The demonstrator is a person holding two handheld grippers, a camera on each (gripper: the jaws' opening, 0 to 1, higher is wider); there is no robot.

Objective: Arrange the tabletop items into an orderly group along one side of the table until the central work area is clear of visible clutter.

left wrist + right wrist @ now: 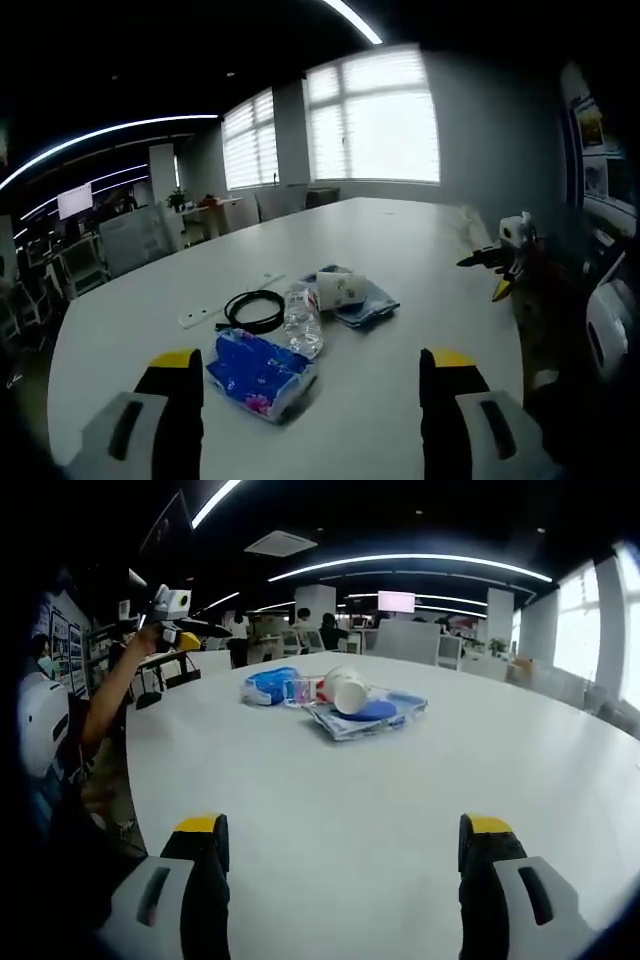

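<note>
With both the left gripper (pixel 311 385) and right gripper (pixel 340 845) spread empty, the tissue pack (pixel 260 372) beside the water bottle (pixel 302 320) seems best taken squarely, mid-pack

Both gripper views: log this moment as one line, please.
left gripper: open, empty | right gripper: open, empty | blue packet, bottle, cable, cup on cloth: clustered mid-table, untouched

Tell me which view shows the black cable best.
Left gripper view: the black cable lies coiled in plain sight on the table, left of the bottle and behind the blue pack. In the right gripper view I cannot make it out behind the pile.
</note>
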